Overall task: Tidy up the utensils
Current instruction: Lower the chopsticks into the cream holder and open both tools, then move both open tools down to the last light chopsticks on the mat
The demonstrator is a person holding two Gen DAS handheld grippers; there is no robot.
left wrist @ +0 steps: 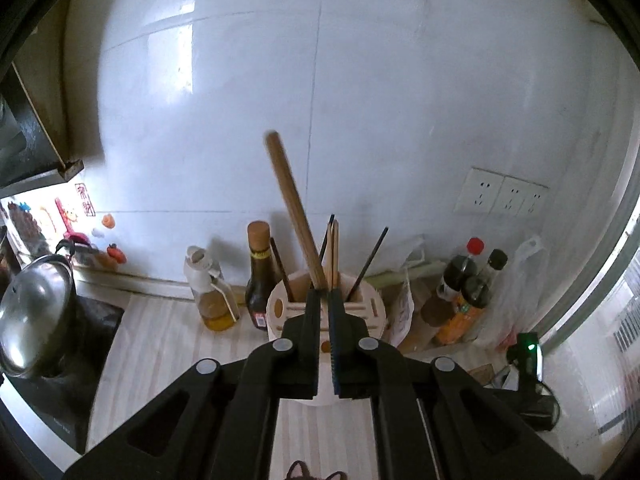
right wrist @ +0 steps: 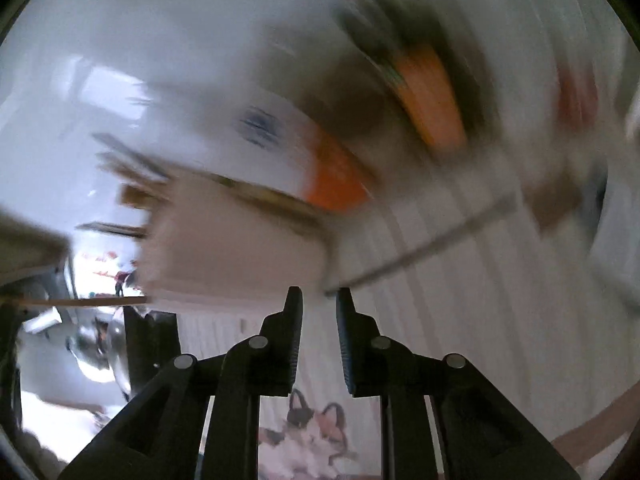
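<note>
In the left wrist view my left gripper (left wrist: 324, 294) is shut on a long wooden utensil handle (left wrist: 294, 208) that slants up and left. It holds the handle just over a cream utensil holder (left wrist: 280, 306) with several chopsticks (left wrist: 334, 252) standing in it. In the right wrist view, which is badly blurred, my right gripper (right wrist: 318, 294) is open and empty above the striped counter (right wrist: 440, 280). The cream holder (right wrist: 236, 240) shows ahead and left of it, lying sideways in this tilted view. A thin grey stick (right wrist: 420, 248) runs from near the fingertips to the right.
Beside the holder stand an oil bottle (left wrist: 212, 292), a dark sauce bottle (left wrist: 260, 276) and several bottles (left wrist: 468, 292) on the right. A steel pot (left wrist: 36, 312) sits on the stove at left. Wall sockets (left wrist: 500, 196) are at back right. A black device with a green light (left wrist: 528, 360) sits at right.
</note>
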